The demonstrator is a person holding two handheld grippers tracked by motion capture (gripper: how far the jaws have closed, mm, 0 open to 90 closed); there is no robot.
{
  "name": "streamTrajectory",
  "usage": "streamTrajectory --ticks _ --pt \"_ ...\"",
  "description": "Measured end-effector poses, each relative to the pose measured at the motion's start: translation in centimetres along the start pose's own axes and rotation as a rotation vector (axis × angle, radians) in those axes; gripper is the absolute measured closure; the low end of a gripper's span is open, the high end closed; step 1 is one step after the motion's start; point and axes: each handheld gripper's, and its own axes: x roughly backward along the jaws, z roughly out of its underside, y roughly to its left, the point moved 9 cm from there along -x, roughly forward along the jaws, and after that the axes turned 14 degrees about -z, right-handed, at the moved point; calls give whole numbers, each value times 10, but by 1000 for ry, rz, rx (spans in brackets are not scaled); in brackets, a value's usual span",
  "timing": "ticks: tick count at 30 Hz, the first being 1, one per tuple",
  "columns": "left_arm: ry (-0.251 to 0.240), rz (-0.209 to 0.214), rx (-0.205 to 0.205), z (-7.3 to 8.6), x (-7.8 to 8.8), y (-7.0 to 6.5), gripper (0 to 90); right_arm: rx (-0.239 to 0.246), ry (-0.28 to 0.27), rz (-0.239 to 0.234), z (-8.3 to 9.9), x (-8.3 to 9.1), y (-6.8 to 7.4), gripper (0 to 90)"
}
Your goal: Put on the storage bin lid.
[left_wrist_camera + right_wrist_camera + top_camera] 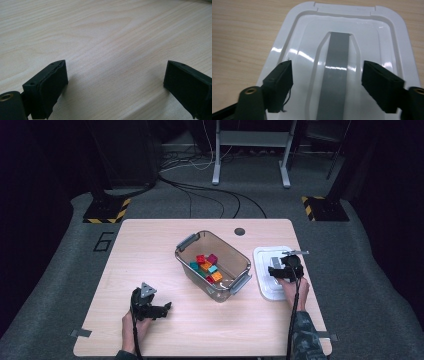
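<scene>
Your right gripper (278,268) hangs over the white lid (264,282), which lies flat near the right edge of the table (150,245), just beside the bin (239,285). In the right gripper view the jaws stand apart on either side of the lid's raised middle ridge with its grey strip (336,75), and neither pad presses on it. So the gripper is open, with the ridge between the jaws and no grip made yet.

Your left gripper (162,310) rests near the front left corner, well apart from the bin and lid. Its jaws are wide open over bare wood, holding nothing.

By the look of it, you are going for the lid to close the bin. The clear bin sits about the middle of the table, turned at an angle to its edges, uncovered, with coloured blocks (207,266) already inside. The filling seems done. What is left is nearly all of the closing: clamp on the ridge, lift the lid, carry it over the bin, set it square on the rim and perhaps fasten the grey latches (187,241) at its two ends.

The table is pale wood grain with a dark round grommet (240,231) near the back edge and bits of tape at the front corners. Around it lies grey carpet. Behind, cables (210,190) trail across the floor, stand feet carry yellow-black hazard stripes (107,212), and the pale legs of a frame (252,155) stand in a dim room.
</scene>
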Motion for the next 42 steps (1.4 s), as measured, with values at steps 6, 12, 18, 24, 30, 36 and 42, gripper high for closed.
streamTrajectory --ticks 6,12,18,24,30,36,42 --pt "0 0 0 0 0 0 49 -14 5 50 2 -4 -9 450" --pt "-1 -1 0 0 0 0 50 3 15 64 3 -7 -10 517" --pt "1 1 -4 0 0 0 49 13 0 59 4 -7 -10 634" --pt "0 0 0 0 0 0 50 30 -11 62 4 -8 -10 641" --pt "0 0 -1 0 0 0 51 38 -51 72 6 -7 -10 652" --pt "0 0 0 0 0 0 51 44 -60 65 6 -4 -11 668" --pt "-4 -2 2 0 0 0 51 45 -51 34 7 -2 -12 669"
